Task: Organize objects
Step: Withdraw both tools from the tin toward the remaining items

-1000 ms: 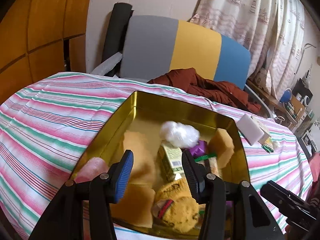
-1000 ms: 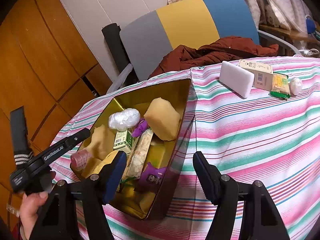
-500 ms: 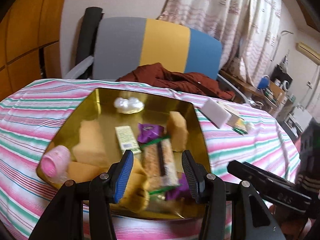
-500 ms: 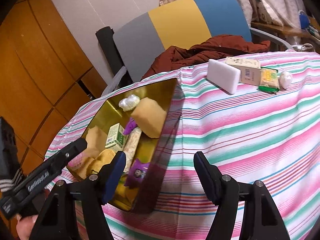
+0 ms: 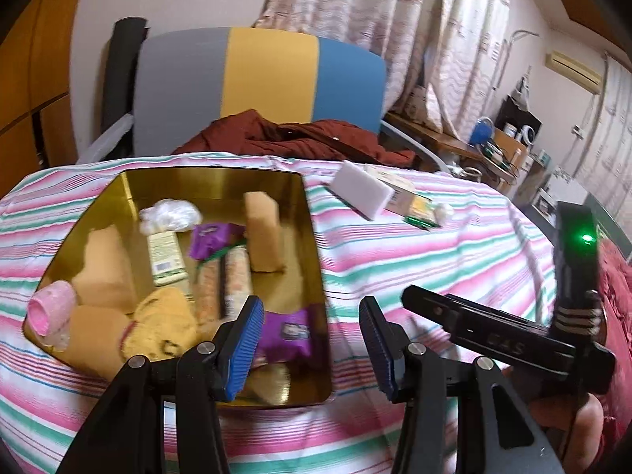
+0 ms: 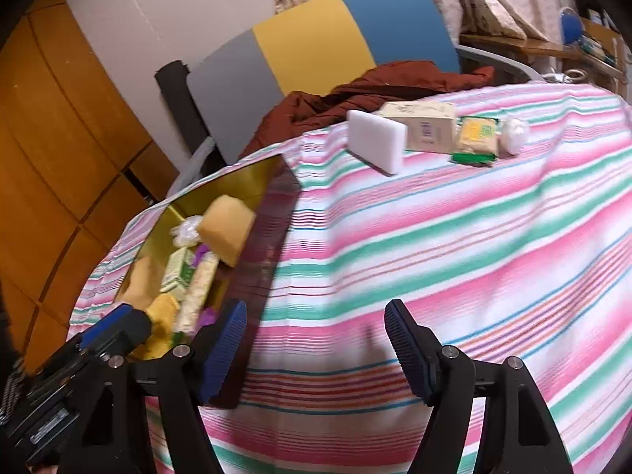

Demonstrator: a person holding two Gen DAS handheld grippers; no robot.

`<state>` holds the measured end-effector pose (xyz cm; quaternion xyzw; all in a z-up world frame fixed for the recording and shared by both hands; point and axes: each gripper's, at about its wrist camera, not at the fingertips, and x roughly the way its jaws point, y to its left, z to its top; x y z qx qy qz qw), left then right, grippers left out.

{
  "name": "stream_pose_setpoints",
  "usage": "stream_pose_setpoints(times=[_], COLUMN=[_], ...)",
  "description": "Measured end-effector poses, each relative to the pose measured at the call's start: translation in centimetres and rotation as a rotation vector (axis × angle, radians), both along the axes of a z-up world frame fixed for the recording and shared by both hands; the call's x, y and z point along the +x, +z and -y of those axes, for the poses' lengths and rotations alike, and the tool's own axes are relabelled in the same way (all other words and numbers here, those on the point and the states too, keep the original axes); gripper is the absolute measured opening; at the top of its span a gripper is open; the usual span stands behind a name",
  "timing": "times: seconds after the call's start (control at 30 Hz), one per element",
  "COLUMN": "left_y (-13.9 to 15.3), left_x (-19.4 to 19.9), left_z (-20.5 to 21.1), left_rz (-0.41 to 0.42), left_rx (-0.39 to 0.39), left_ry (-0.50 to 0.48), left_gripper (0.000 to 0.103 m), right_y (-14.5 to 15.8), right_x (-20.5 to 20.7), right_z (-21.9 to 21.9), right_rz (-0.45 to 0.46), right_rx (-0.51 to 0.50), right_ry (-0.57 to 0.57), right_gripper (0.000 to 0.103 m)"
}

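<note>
Tin (image 5: 312, 237): gold, on the striped desk (image 6: 454, 256), already full of sponges and snacks.
Loose items: white sponge (image 6: 375, 140), box (image 6: 426, 126), cracker pack (image 6: 476, 138) at the far edge.
Left gripper (image 5: 308, 339): fingers apart, empty.
Right gripper (image 6: 316, 347): fingers opening, empty; should reach the white sponge first.

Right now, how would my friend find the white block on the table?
Look at the striped tablecloth, on the far side near the colourful chair. Four things sit in a row there, outside the gold tin. The white block is the end one nearest the tin: plain, with no printing.
</note>
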<state>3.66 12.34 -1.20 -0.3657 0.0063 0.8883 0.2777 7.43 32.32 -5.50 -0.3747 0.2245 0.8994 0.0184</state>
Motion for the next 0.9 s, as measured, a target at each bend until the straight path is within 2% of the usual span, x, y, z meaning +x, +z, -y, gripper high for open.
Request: stream_pose_setpoints(times=[0.43, 0.9], left_y=[-0.9, -3.4], left_x=[2.4, 2.4], left_z=[-6.6, -10.8], left_rz=[0.020, 0.095], left_rx=[-0.033, -0.071], left_ry=[-0.183, -0.238], left_gripper=[0.051, 0.051], right_y=[-2.1, -2.7], right_x=[1.0, -1.9], right_z=[-6.0, -14.0], right_rz=[0.045, 0.061], right_rx=[0.007, 0.075], right_ry=[-0.118, -0.216], right_gripper=[0.074, 0.074])
